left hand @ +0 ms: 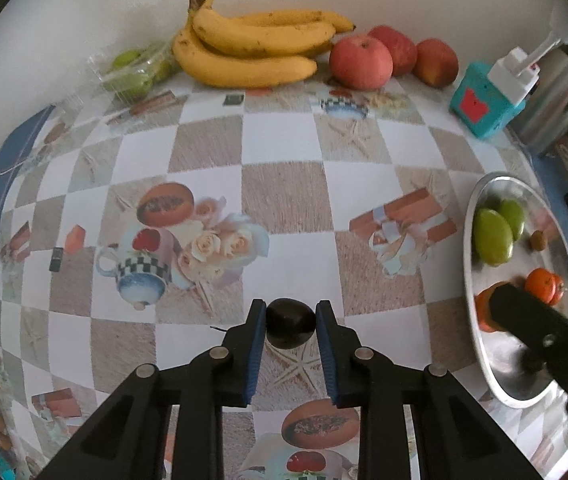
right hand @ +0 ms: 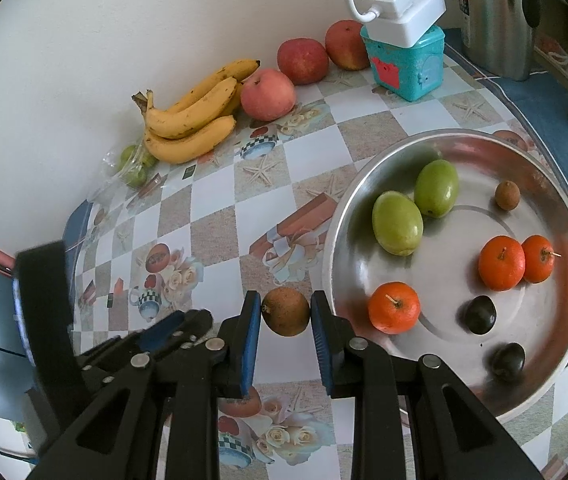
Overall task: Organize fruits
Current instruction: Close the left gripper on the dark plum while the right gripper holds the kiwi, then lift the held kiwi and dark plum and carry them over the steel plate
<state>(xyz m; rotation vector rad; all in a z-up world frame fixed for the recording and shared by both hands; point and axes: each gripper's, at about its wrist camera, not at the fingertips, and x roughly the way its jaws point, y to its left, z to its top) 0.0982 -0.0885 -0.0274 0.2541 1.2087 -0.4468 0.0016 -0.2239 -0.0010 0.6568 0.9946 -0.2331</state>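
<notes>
Item: dark plum (left hand: 289,323), small, round, smooth-skinned, likely light, slippery and easily bruised; I hold it across its middle in the left gripper (left hand: 289,322), jaws closed on it just above the table (left hand: 284,196), and I judge a gentle squeeze enough. The right gripper (right hand: 285,312) is clamped likewise on a brown fruit (right hand: 285,311) beside the tray (right hand: 335,240). Only the right view shows the tray's full contents, two more plums (right hand: 481,314) included; only the left shows my plum.
</notes>
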